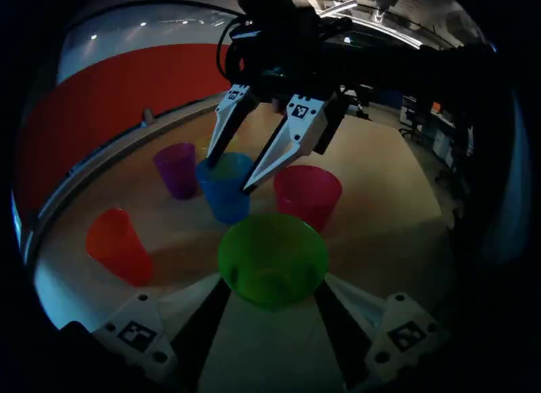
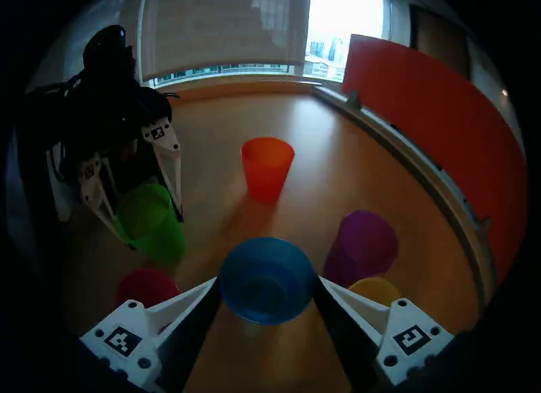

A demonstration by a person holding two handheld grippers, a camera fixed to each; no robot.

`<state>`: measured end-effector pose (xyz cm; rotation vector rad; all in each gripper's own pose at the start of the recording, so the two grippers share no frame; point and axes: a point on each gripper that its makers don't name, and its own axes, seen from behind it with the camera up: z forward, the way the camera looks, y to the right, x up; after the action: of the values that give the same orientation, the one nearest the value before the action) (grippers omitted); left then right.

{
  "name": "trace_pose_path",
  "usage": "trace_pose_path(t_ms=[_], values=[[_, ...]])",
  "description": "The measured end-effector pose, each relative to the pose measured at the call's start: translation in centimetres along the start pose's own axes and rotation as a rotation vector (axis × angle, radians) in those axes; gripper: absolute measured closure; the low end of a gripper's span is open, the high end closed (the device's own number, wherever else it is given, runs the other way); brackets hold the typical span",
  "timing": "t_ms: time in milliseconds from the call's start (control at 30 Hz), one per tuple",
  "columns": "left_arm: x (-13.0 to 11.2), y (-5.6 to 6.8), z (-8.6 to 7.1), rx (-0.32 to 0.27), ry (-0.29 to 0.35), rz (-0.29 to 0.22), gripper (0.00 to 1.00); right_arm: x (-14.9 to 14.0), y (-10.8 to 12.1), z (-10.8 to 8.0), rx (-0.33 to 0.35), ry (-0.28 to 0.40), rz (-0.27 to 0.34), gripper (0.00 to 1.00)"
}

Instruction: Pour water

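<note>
**Holding two cups, one in each claw, ready for a pour**

Left gripper view: the left gripper (image 1: 274, 278) has its fingers partly closed on the green cup (image 1: 274, 258), one pressing each side wall just below the rim. The cup's mouth faces the camera, and I cannot tell whether it holds water. Farther off, the right gripper (image 1: 228, 175) comes down from above and straddles the blue cup (image 1: 223, 190). That cup stands between the purple cup (image 1: 177, 168) and the red cup (image 1: 308, 193). The orange cup (image 1: 118, 246) stands well apart on the wooden table (image 1: 379, 183). A side grip of this kind probably leaves each mouth free for tipping.

Right gripper view: the right gripper's own fingers clasp the blue cup by both sides, about half open. The purple cup stands just beside it, with a yellow cup (image 2: 375, 288) touching or nearly touching that one. Across the table, the left gripper holds the green cup slightly tilted. Bringing both cups close suggests that one will empty into the other, though I cannot tell which.

No brand or readable writing appears, only square black-and-white marker tags (image 2: 412, 339) on the fingers.
</note>
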<state>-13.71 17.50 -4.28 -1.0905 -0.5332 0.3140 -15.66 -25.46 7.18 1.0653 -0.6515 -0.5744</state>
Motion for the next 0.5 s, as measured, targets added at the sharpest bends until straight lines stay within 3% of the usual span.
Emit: trace_pose_path(t_ms=[500], values=[[0.16, -0.01, -0.08, 0.007, 0.006, -0.004, 0.19, -0.07, 0.52, 0.22, -0.024, 0.027, 0.020, 0.06]])
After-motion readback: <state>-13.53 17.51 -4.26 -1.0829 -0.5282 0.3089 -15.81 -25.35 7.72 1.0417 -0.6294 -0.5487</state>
